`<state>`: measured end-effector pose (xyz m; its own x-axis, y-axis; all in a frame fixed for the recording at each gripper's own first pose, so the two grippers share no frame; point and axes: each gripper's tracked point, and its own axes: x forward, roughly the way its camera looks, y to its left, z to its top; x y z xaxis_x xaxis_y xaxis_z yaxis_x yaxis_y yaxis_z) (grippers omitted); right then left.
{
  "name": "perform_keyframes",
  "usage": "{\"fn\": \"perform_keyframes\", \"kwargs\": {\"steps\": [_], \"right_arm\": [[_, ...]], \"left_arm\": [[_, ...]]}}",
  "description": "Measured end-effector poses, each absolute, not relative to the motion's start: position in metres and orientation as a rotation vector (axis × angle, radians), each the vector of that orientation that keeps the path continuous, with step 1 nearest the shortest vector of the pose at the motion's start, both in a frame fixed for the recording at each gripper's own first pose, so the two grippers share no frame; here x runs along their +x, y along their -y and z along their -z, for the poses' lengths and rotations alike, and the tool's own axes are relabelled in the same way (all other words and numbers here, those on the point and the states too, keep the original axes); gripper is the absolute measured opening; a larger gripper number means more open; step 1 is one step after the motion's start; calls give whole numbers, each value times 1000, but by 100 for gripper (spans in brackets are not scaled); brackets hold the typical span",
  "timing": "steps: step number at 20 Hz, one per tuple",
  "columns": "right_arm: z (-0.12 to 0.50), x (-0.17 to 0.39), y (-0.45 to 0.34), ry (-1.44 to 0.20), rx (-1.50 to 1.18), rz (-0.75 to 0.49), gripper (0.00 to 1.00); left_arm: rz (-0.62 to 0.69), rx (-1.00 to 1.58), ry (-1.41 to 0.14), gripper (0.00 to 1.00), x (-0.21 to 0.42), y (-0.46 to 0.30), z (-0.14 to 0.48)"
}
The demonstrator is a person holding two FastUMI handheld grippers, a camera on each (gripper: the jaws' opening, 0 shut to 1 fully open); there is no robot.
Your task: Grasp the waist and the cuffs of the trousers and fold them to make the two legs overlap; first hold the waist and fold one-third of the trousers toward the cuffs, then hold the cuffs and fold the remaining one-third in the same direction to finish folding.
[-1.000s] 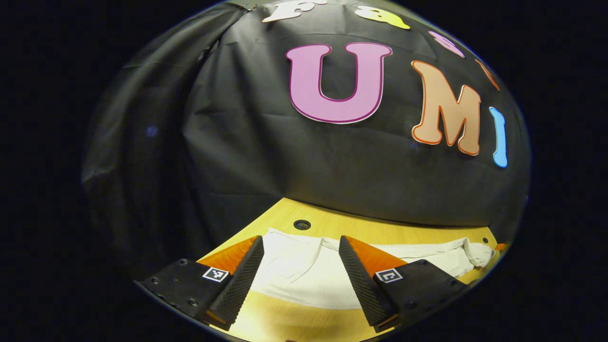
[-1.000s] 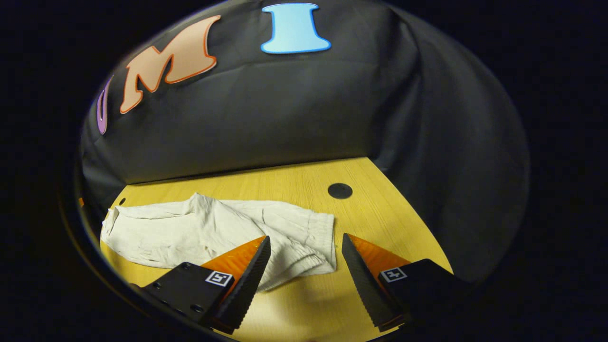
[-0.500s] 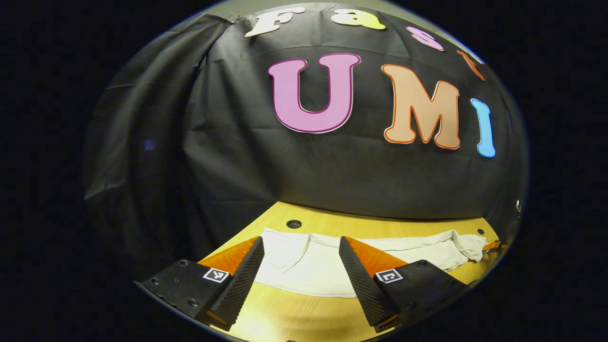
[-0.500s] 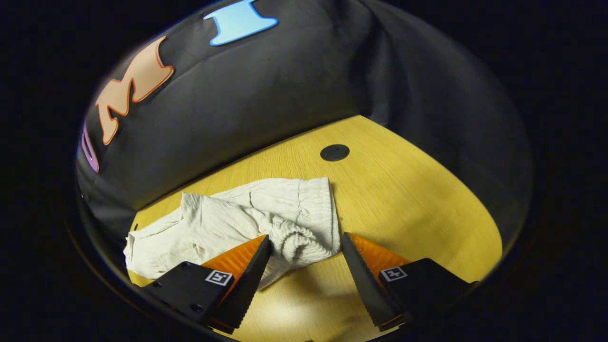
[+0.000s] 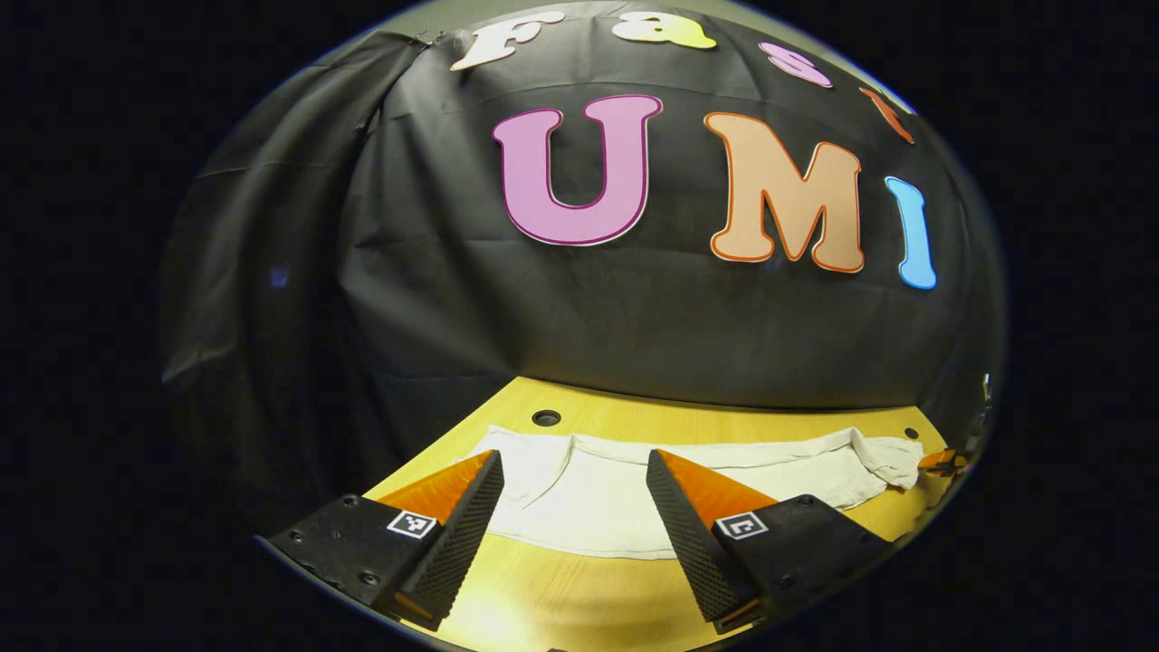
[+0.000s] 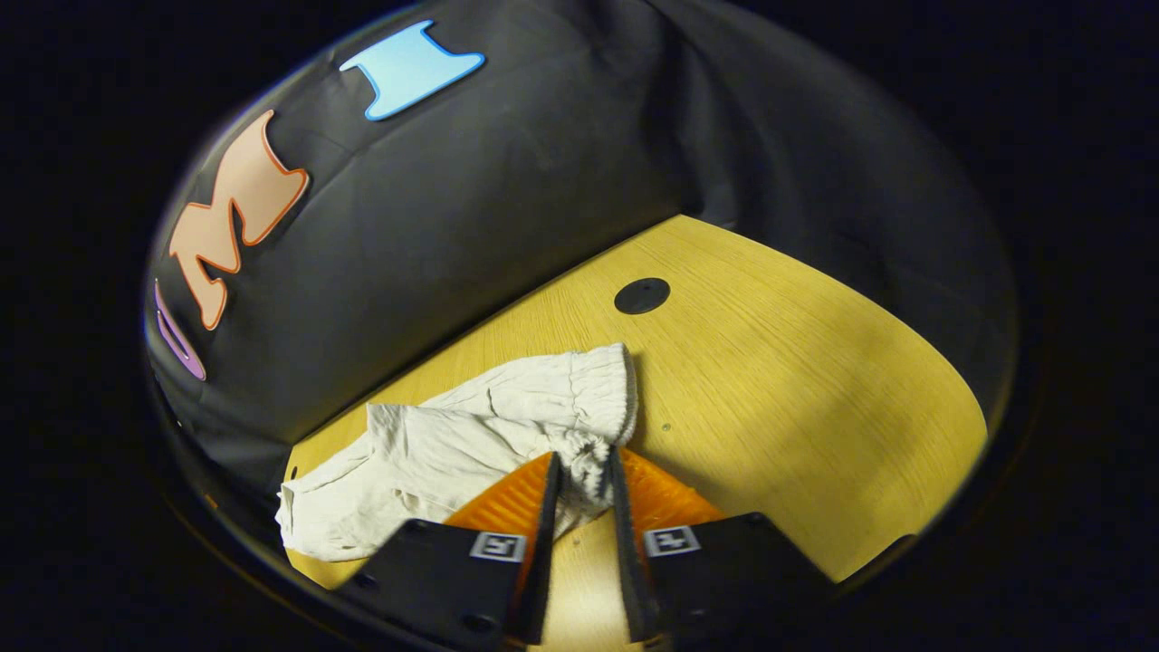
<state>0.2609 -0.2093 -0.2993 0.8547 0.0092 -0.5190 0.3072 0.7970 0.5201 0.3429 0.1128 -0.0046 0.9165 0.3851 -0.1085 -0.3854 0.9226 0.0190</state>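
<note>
White trousers (image 5: 770,466) lie stretched across the yellow table (image 5: 561,598), one end below my left gripper (image 5: 573,457). That gripper hovers open just above the cloth, with the fabric showing between its fingers and touching neither. In the right gripper view the trousers (image 6: 453,444) are bunched and creased, with the gathered elastic waist (image 6: 598,380) nearest me. My right gripper (image 6: 584,455) is shut on the lower edge of the waist, and a fold of cloth is pinched between its fingers.
A round hole (image 5: 546,417) sits in the table just beyond the trousers' left end. Another hole (image 6: 642,295) lies beyond the waist. Bare tabletop (image 6: 815,380) spreads to the right of the waist. The black cloth wall rises close behind the table.
My right gripper has moved onto the waist edge and shut on it, bunching the cloth. My left gripper has stayed open and drawn back slightly from the trousers.
</note>
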Motion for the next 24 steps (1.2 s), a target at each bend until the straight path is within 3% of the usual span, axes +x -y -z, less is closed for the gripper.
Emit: {"fn": "perform_keyframes", "kwargs": {"steps": [2,4,5,13,19,24], "right_arm": [[295,258,209,-525,615,174,21],[292,260,208,-520,579,188,21],[285,260,206,-509,570,190,13],[194,249,174,-362,483,193,13],[101,249,53,-242,380,60,13],[74,254,-84,-225,322,-91,13]], "left_arm": [[-391,6,-107,96,341,-110,1],[-383,15,-102,95,341,-109,-2],[-379,15,-99,95,340,-109,-3],[-330,8,-106,95,342,-125,-3],[-303,-7,-117,95,345,-171,2],[-289,-26,-126,95,345,-224,12]]}}
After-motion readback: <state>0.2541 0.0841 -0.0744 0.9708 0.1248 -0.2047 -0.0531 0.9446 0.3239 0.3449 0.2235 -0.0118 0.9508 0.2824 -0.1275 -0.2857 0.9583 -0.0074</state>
